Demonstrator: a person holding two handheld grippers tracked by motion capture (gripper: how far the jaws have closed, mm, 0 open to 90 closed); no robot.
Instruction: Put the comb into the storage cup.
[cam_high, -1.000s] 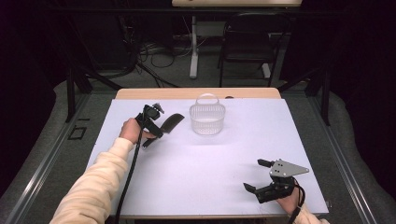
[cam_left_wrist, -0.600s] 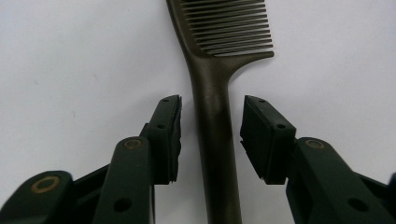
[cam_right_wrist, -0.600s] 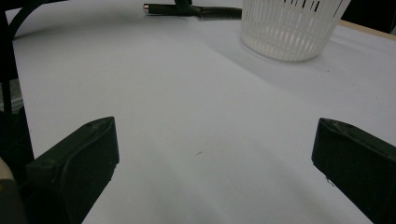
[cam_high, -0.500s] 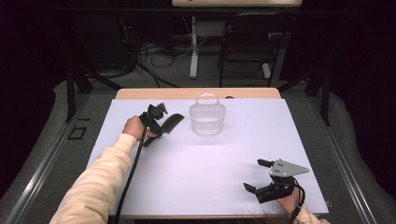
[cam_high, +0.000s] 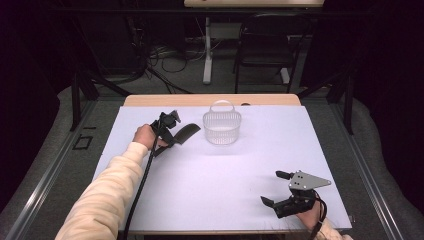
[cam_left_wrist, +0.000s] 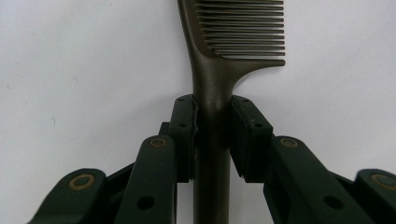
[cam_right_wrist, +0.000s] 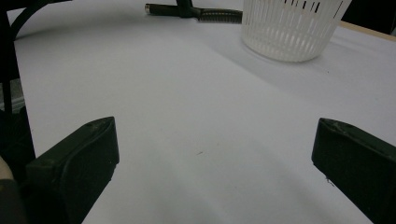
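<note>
A: Where was the comb at that point?

B: Lying flat on the white counter, just left of the white basket, near the far edge. Its handle ran straight back between the jaws of the left tool, with the toothed head pointing away from that tool.

A: Had the left tool got hold of it?

B: The jaws had just been closing, and in the left gripper view the pads sat against both sides of the handle. I'd call that a grip on the comb, low on the handle, just short of the teeth.

A: And the right tool?

B: Spread wide with nothing between the jaws, resting at the near right corner of the counter, well apart from comb and basket.

A: So which way did the next move run?

B: Judging from the layout, the comb's long axis pointed from the left hand toward the basket, head first. The basket stood just beyond the head, so the left hand was much the nearer one; a lift and a short carry to the right looked enough to bring the comb over the rim.
</note>
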